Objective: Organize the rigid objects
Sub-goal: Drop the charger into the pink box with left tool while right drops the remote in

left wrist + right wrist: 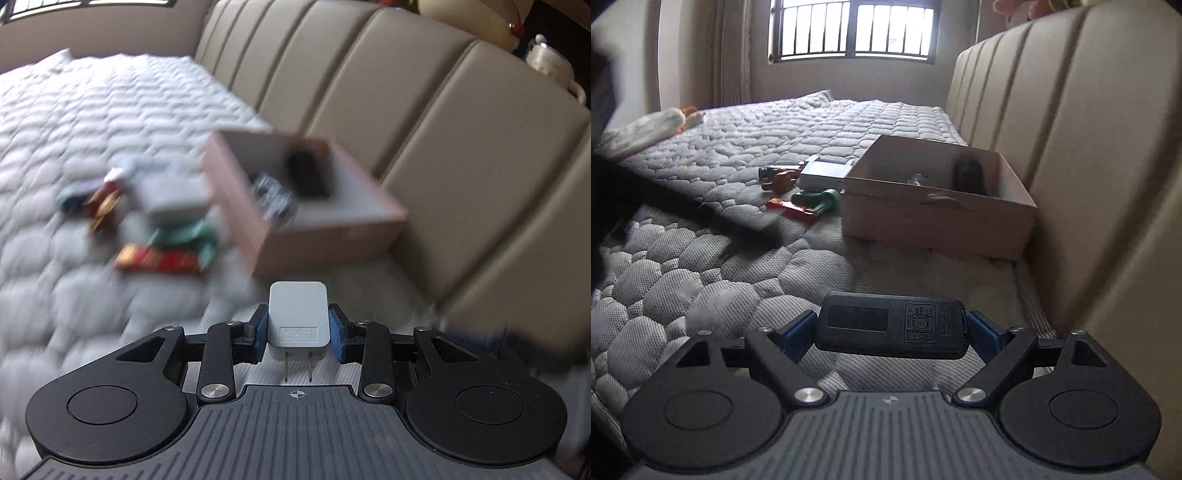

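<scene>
Both items are judged to be in transit to the cardboard box point(938, 210) ahead on the quilted mattress point(746, 266). The left hand-held gripper point(298, 330) is clamped on a smooth white charger point(298, 317), prongs rearward; the right hand-held gripper point(892, 332) is closed wide across a flat black key fob point(892, 325). Release over the box is called for next.

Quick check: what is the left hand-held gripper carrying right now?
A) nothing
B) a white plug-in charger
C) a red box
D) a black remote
B: the left hand-held gripper has its blue pads clamped on a white charger, prongs pointing back toward the camera.
</scene>
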A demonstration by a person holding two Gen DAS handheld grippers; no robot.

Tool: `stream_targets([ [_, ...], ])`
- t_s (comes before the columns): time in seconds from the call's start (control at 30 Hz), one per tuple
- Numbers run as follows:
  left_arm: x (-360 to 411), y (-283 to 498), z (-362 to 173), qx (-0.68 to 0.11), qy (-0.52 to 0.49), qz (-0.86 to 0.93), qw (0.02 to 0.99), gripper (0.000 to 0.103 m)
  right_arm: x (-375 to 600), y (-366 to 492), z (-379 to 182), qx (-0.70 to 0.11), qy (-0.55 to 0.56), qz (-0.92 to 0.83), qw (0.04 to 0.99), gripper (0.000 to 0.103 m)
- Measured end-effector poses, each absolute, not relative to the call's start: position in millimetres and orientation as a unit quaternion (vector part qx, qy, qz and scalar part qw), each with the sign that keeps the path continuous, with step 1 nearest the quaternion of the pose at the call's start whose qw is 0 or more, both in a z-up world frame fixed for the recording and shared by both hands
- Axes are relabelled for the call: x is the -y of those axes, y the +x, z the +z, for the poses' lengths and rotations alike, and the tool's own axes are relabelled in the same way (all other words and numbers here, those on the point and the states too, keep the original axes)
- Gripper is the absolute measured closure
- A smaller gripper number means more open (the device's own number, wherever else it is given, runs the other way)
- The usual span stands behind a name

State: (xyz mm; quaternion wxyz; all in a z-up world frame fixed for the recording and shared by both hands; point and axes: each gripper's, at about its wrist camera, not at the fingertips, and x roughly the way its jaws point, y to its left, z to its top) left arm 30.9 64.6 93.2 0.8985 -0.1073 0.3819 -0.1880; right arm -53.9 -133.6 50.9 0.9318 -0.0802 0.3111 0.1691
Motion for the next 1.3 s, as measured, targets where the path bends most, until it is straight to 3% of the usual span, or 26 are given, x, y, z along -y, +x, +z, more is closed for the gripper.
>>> stream_targets([
  [0.3, -7, 148, 135, -0.305, -0.142, -0.19, 0.922, 0.064, 161, -37, 49, -0.3, -0.043, 0.178, 0.936, 0.016],
  [0.47, 24, 188, 105, -0.349, -0.09, -0.134, 0.923, 0.066, 168, -28, 43, -0.307, -0.019, 0.179, 0.935, 0.016],
  [0.93, -64, 76, 80, -0.336, -0.123, -0.115, 0.927, 0.066, 164, -20, 34, -0.319, -0.045, 0.167, 0.932, 0.016],
  [1.3, -132, 24, 44, -0.36, -0.104, -0.092, 0.922, 0.066, 139, 82, 125, -0.209, -0.033, 0.088, 0.973, 0.012],
])
